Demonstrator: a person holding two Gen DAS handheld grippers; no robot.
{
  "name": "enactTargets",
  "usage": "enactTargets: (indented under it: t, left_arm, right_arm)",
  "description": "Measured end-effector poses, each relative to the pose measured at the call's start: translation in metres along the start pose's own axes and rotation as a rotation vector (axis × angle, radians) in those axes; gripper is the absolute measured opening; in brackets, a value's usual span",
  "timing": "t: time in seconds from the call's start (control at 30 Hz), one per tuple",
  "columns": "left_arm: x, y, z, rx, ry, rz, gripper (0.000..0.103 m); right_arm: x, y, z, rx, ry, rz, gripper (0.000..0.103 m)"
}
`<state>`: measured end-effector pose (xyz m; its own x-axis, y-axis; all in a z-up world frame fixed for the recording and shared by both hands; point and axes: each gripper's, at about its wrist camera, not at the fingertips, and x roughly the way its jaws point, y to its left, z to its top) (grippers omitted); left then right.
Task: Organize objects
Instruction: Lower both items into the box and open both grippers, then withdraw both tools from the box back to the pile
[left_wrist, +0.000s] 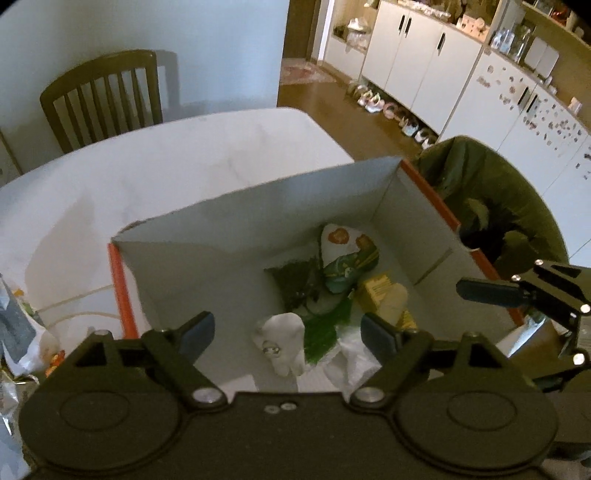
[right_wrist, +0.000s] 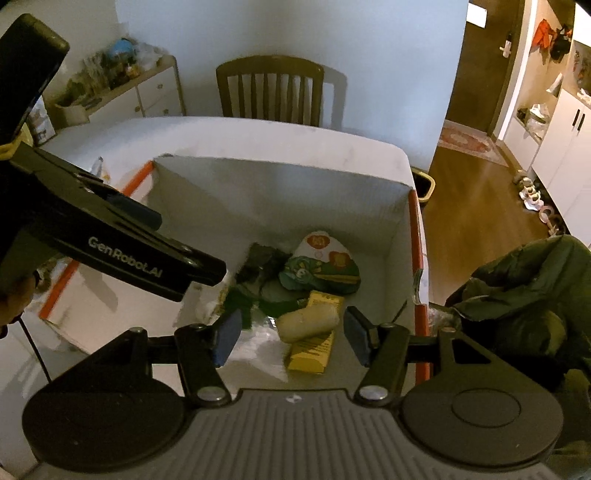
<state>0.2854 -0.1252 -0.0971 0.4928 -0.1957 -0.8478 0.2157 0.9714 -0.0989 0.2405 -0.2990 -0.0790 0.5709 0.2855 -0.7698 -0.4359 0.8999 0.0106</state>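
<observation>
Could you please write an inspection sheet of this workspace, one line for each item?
Surface: white table, bare at its far side.
Job's things: open cardboard box on the table; inside lie a yellow packet, a pale roll across it, a colourful pouch, dark and green packets, white wrapping.
Clutter: foil and paper packets on the table left of the box.
Grippers: left gripper and right gripper hover above the box, both open and empty.
Cables: a black cable hangs under the left hand.
Surroundings: wooden chair behind the table, green jacket right of the box, white cabinets, shoes on the floor.
</observation>
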Motion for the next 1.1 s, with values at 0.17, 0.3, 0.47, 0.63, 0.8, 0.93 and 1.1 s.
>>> enactTargets:
  t: [0.17, 0.3, 0.47, 0.63, 0.8, 0.93, 1.1]
  left_arm:
    - [-0.027, 0.005, -0.006, 0.009, -0.063, -0.019, 0.089]
    - [-0.05, 0.009, -0.015, 0.026, -0.119, -0.029, 0.092]
    - [-0.077, 0.017, -0.027, 0.06, -0.203, -0.01, 0.098]
    - [-0.103, 0.034, -0.041, 0.067, -0.262, -0.007, 0.101]
    - [-0.126, 0.055, -0.054, 0.062, -0.305, -0.007, 0.102]
    - [-0.142, 0.074, -0.064, 0.047, -0.33, -0.003, 0.103]
    - [-0.157, 0.098, -0.075, 0.036, -0.349, -0.005, 0.103]
  right_arm:
    - [-0.014, 0.01, 0.003, 0.014, -0.04, 0.019, 0.068]
    - [-0.024, 0.02, 0.003, 0.041, -0.066, 0.036, 0.07]
    - [-0.041, 0.035, 0.005, 0.06, -0.108, 0.056, 0.074]
    - [-0.054, 0.053, 0.005, 0.102, -0.143, 0.061, 0.081]
    - [-0.066, 0.074, 0.007, 0.157, -0.174, 0.068, 0.084]
    - [-0.074, 0.097, 0.009, 0.161, -0.212, 0.071, 0.084]
    - [-0.081, 0.129, 0.01, 0.15, -0.265, 0.071, 0.084]
